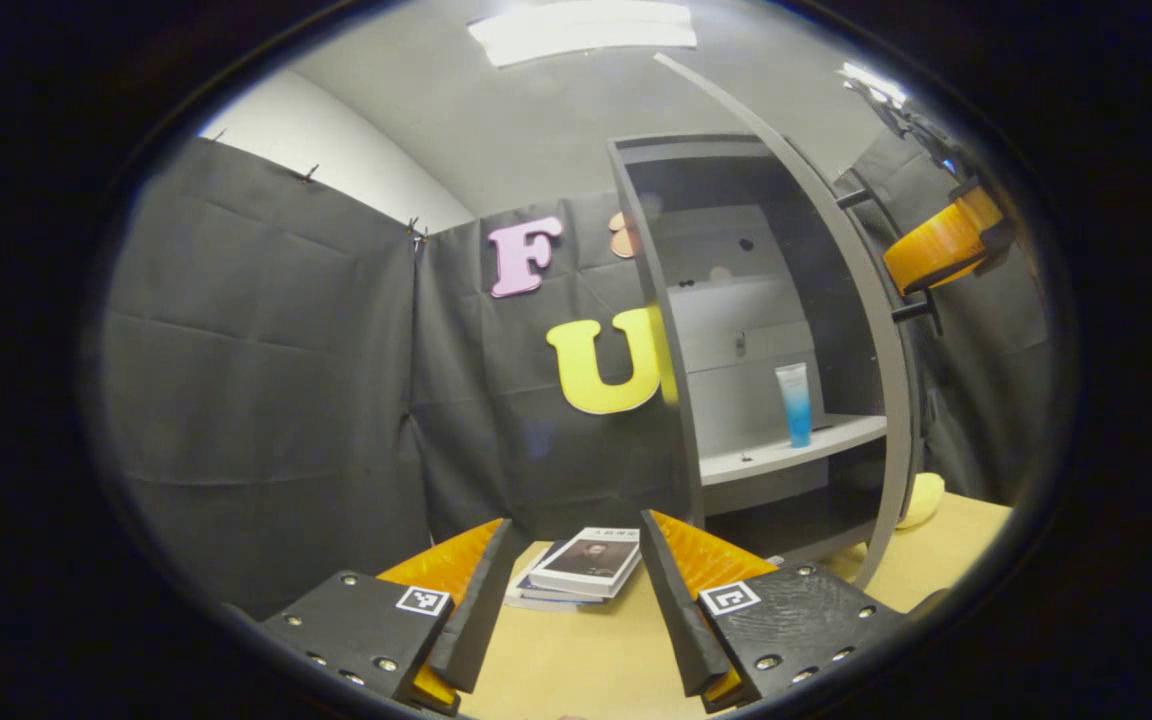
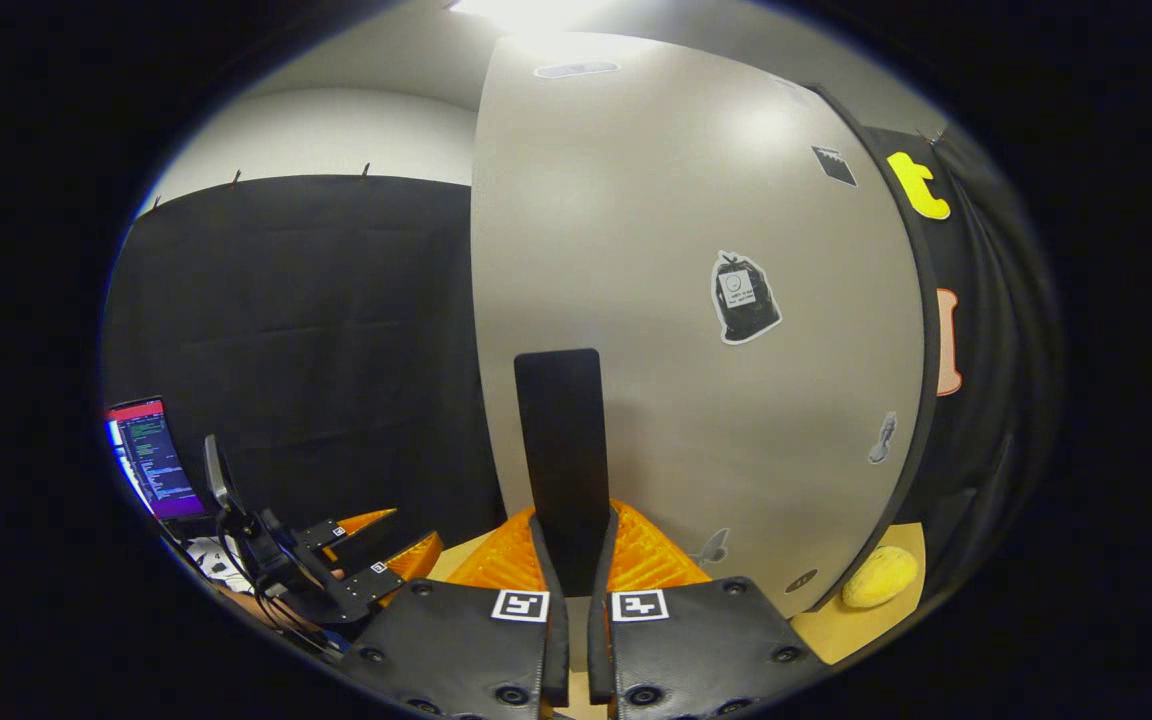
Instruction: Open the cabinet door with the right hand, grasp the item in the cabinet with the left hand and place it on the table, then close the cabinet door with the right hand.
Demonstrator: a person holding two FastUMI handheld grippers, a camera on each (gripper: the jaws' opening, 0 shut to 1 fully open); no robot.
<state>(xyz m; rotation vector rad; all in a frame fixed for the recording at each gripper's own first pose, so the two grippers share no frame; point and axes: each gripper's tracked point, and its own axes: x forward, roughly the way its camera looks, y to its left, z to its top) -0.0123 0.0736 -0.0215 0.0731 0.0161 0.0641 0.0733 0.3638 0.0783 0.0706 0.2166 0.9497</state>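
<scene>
The grey cabinet (image 1: 656, 300) stands open, its door (image 1: 871, 300) swung out and seen edge-on in the left gripper view. Inside, a white-and-blue tube (image 1: 794, 403) stands upright on the shelf (image 1: 786, 455). My left gripper (image 1: 576, 590) is open and empty, low over the table and well short of the cabinet. In the right gripper view, my right gripper (image 2: 574, 525) is shut on the door's black vertical handle (image 2: 561, 440), with the door's outer face (image 2: 696, 300) close in front. That right gripper (image 1: 941, 245) also shows beyond the door's edge.
A small stack of books (image 1: 586, 567) lies on the wooden table (image 1: 586, 660) just ahead of my left gripper. A yellow rounded object (image 2: 881, 577) rests on the table by the cabinet's base. A lit monitor (image 2: 146, 455) stands at the far left.
</scene>
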